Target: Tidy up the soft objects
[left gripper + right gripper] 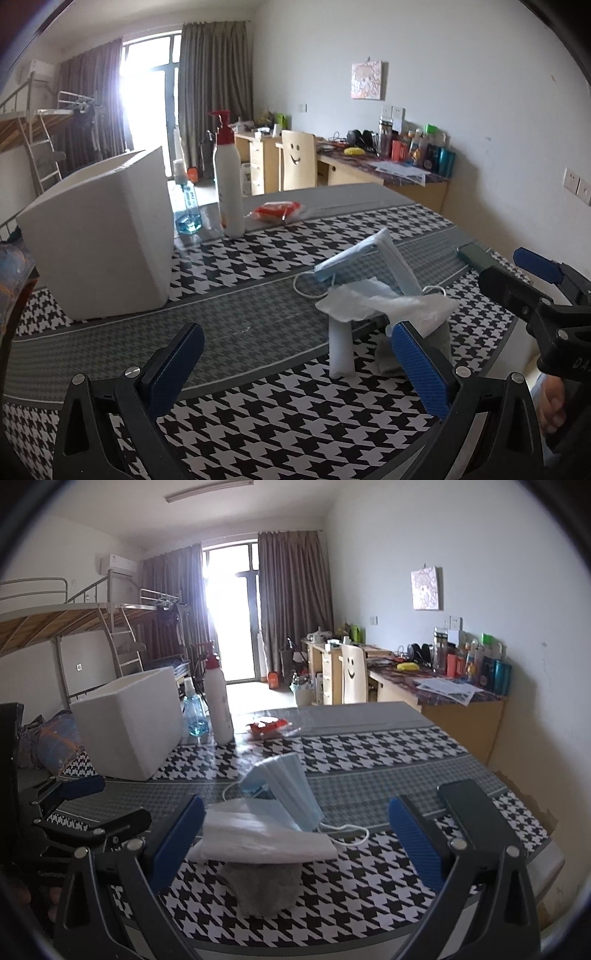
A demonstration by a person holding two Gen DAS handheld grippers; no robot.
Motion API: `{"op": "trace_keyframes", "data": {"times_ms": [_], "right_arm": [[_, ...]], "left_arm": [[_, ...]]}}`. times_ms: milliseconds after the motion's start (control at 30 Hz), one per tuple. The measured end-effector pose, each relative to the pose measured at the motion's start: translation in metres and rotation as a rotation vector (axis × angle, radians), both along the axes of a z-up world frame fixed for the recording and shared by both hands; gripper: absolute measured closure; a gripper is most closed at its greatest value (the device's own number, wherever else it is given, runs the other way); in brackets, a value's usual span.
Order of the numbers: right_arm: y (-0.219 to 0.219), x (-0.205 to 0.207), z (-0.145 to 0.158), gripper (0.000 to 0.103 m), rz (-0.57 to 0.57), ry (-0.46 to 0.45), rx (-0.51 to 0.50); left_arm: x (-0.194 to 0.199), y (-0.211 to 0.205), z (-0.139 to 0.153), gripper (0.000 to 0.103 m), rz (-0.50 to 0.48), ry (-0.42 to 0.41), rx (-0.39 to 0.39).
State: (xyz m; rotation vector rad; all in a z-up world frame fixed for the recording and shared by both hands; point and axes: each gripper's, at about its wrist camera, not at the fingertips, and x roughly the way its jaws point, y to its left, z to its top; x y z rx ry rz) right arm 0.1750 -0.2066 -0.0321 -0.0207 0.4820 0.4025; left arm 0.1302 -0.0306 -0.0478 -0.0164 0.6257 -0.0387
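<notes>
Two grippers over a desk (pixel 388 746) covered in black-and-white houndstooth cloth. Left gripper (pixel 295 373): blue fingers (pixel 177 365) spread wide, holding nothing, hovering above the cloth. Right gripper (pixel 295 849): fingers (pixel 417 845) likewise spread wide and empty, pointing at a small pile of soft things in the middle of the desk.

In the pile: a grey cloth (pixel 264 890) at the bottom, a folded white mask (pixel 266 834) lying across the top of it, and a blue mask (pixel 291 790) propped up at a tilt just behind, touching the white one, white ear loops trailing onto the cloth. From the left wrist view, same pile just ahead of the left gripper's right-hand finger, white mask (pixel 384 304) draped over the grey cloth (pixel 436 332).

Further back on the left, a white foam box (pixel 103 236), open at the top. Beside it a white pump bottle (pixel 229 177) with a red top, upright, and a clear bottle (pixel 188 210) with blue liquid between the two. Near the pump bottle, a red packet (pixel 277 210) lying flat. Dark phone (pixel 476 816) flat on the desk, just behind the right gripper's right-hand finger.
</notes>
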Motion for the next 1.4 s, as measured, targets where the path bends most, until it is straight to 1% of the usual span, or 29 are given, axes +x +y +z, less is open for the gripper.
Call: {"op": "trace_keyframes", "data": {"times_ms": [333,400,633,800,867,900,967,1067,1333,1400], "right_arm": [[-0.002,0.006,-0.017,0.002,0.003,0.058,-0.024],[-0.003,0.007,-0.02,0.002,0.002,0.07,-0.027],[-0.008,0.008,-0.031,0.002,-0.006,0.114,-0.037],[-0.01,0.007,-0.037,0.002,0.0,0.14,-0.036],[-0.008,0.006,-0.04,0.002,0.01,0.151,-0.04],[-0.008,0.005,-0.042,0.002,0.015,0.158,-0.043],[-0.007,0.005,-0.045,0.002,0.02,0.169,-0.046],[-0.009,0.006,-0.049,0.002,0.027,0.183,-0.034],[-0.01,0.007,-0.052,0.002,0.049,0.204,-0.021],[-0.009,0.007,-0.053,0.002,0.056,0.209,-0.018]], "left_arm": [[0.018,-0.007,-0.02,0.002,-0.018,0.088,0.016],[0.021,-0.008,-0.023,0.008,-0.03,0.106,0.012],[0.032,-0.015,-0.031,0.017,-0.066,0.143,0.02],[0.038,-0.021,-0.038,0.027,-0.081,0.173,0.022],[0.039,-0.024,-0.04,0.029,-0.092,0.178,0.032],[0.04,-0.025,-0.04,0.035,-0.093,0.181,0.04],[0.042,-0.027,-0.042,0.04,-0.1,0.194,0.04],[0.046,-0.029,-0.046,0.052,-0.108,0.212,0.041],[0.053,-0.035,-0.052,0.052,-0.124,0.231,0.046],[0.055,-0.035,-0.053,0.057,-0.13,0.238,0.043]]}}
